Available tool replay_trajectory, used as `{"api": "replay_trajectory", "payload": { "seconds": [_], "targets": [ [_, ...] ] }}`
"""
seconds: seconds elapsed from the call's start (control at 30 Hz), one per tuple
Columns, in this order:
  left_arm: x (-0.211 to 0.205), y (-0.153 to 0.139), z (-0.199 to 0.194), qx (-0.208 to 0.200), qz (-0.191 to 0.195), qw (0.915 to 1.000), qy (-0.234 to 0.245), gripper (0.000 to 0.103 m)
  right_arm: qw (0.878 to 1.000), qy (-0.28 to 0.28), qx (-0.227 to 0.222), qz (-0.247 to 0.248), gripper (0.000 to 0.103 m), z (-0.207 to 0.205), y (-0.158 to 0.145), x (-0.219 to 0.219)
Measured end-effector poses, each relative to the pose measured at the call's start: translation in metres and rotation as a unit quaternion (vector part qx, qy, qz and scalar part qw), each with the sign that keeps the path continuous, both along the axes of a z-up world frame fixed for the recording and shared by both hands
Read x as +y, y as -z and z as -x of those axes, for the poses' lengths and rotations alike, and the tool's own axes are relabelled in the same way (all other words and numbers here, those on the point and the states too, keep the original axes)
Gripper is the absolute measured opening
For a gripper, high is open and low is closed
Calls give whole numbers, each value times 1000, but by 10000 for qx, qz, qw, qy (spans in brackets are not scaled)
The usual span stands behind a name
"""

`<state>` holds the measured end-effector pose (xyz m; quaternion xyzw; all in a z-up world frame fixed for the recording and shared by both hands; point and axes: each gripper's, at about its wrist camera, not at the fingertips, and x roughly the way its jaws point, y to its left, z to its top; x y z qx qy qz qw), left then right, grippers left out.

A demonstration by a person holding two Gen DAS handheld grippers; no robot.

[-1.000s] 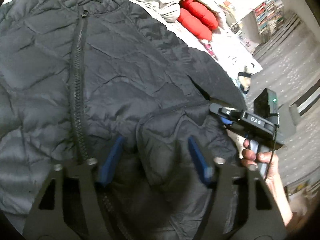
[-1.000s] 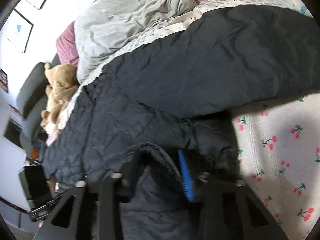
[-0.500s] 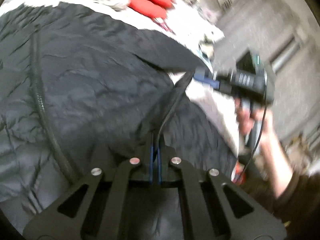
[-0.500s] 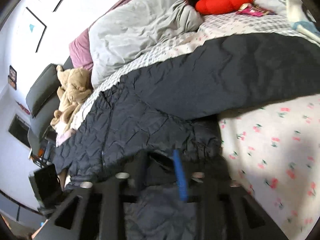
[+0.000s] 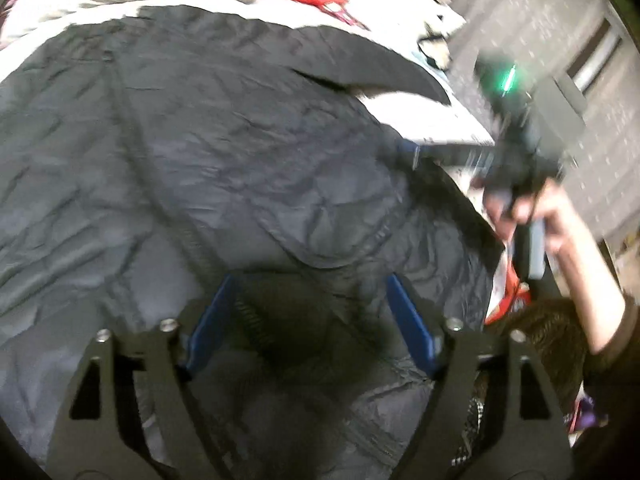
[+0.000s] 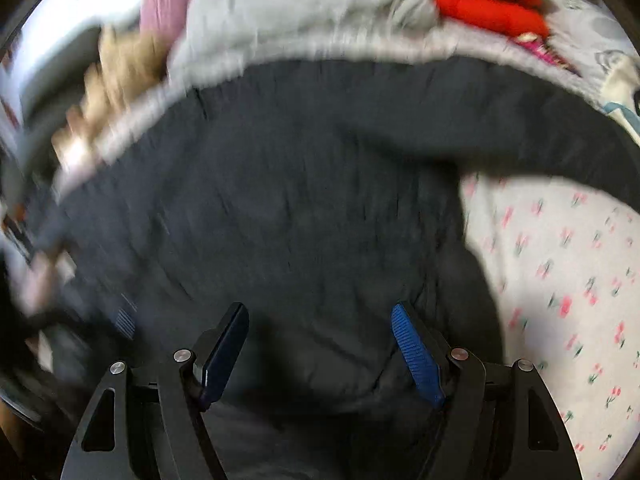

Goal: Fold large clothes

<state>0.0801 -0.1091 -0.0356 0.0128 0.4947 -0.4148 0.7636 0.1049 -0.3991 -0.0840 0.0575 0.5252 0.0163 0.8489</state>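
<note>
Nearest to you in the left wrist view, your left gripper (image 5: 310,320) stands with its jaws spread wide. They have just been opening, and the blue pads (image 5: 208,330) press on nothing — dark quilted fabric lies below and between them, but no fold is pinched. That fabric is the jacket (image 5: 224,152), spread front-up over the bed, its zipper (image 5: 160,184) running from the collar toward the gripper. Just beyond the pads, a folded-over flap of the jacket ends in a stitched hem.

In the right wrist view, your right gripper (image 6: 320,356) is likewise wide apart, having just been opening; its pads (image 6: 416,356) hover over the jacket (image 6: 304,200) and hold nothing. The picture is heavily blurred.

To the right of the jacket lies the bedsheet (image 6: 560,264), white with a small cherry print. One sleeve (image 6: 520,128) stretches across it toward the right edge.

In the left wrist view, your right hand (image 5: 536,216) grips the handle of the other gripper at the jacket's right side — blurred, a green light glowing on its body.

Farther back: a grey duvet (image 6: 300,4), red cushions (image 6: 488,0), and a tan plush toy (image 6: 120,68) at the left.
</note>
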Motion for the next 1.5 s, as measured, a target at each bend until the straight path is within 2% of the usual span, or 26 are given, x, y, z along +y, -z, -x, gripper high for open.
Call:
{"api": "replay_trajectory", "payload": {
  "seconds": [0.07,0.13,0.2,0.33,0.47,0.53,0.6,0.67,0.73,0.8,0.87,0.9,0.93,0.97,1.0,1.13,1.23,1.27,1.3,1.37,1.4,1.47,1.5],
  "targets": [
    [18,-7,-2,-79,-1,9998,-184,79,9985,-239,151,459,77,5,16,10],
    [39,-14,-4,-264,-7,9987,-431,79,9967,-317,200,722,77,8,12,18],
    [70,-18,-9,-390,-10,9959,-814,79,9976,-207,218,618,77,10,0,20],
    [110,-1,-18,-283,-276,9902,-1339,79,9994,-208,-59,273,80,14,-19,26],
    [121,32,-8,-184,-912,9880,-1233,79,9993,-291,56,211,83,12,-10,36],
    [123,47,3,-104,-1194,9865,-1115,79,9987,-268,353,256,86,6,8,40],
    [123,47,9,-172,-1330,9853,-1057,79,9980,-233,416,403,87,5,17,44],
    [126,37,12,-83,-1255,9856,-1128,79,9973,-194,477,523,87,2,10,49],
    [139,19,7,10,-989,9841,-1478,80,9988,-81,423,217,87,-1,-2,52],
    [156,0,-2,27,-910,9744,-2054,91,9996,13,262,-55,87,-3,-17,54],
    [177,-20,-12,-142,-867,9609,-2624,94,9994,159,-88,-290,87,-5,-41,59],
    [189,-31,-17,-253,-800,9528,-2918,101,9990,197,-179,-347,89,-7,-48,59],
    [206,-44,-24,-344,-690,9394,-3339,103,9981,261,-339,-449,92,-10,-61,64],
    [218,-50,-29,-368,-577,9300,-3612,103,9974,281,-431,-495,95,-11,-68,70],
    [232,-56,-34,-336,-456,9196,-3889,103,9964,303,-565,-553,103,-11,-77,75],
    [285,-58,-48,-88,-107,8790,-4767,103,9932,302,-1007,-493,103,-16,-105,110],
    [314,-44,-43,-110,-155,8489,-5282,103,9930,162,-1070,-471,103,-21,-103,126],
    [324,-38,-41,-92,-135,8437,-5366,103,9931,132,-1054,-495,103,-23,-98,132],
    [327,-32,-41,-83,-40,8432,-5376,103,9931,113,-1031,-538,103,-26,-90,137],
    [337,-25,-43,24,184,8482,-5293,103,9940,109,-927,-578,103,-32,-78,145],
    [345,-22,-46,112,290,8471,-5306,103,9944,82,-870,-597,103,-36,-72,150],
    [361,-20,-47,133,377,8333,-5514,103,9949,-34,-817,-590,103,-44,-64,161],
    [370,-18,-49,171,356,8227,-5671,103,9948,-121,-844,-564,103,-48,-63,168]
  ]
}}
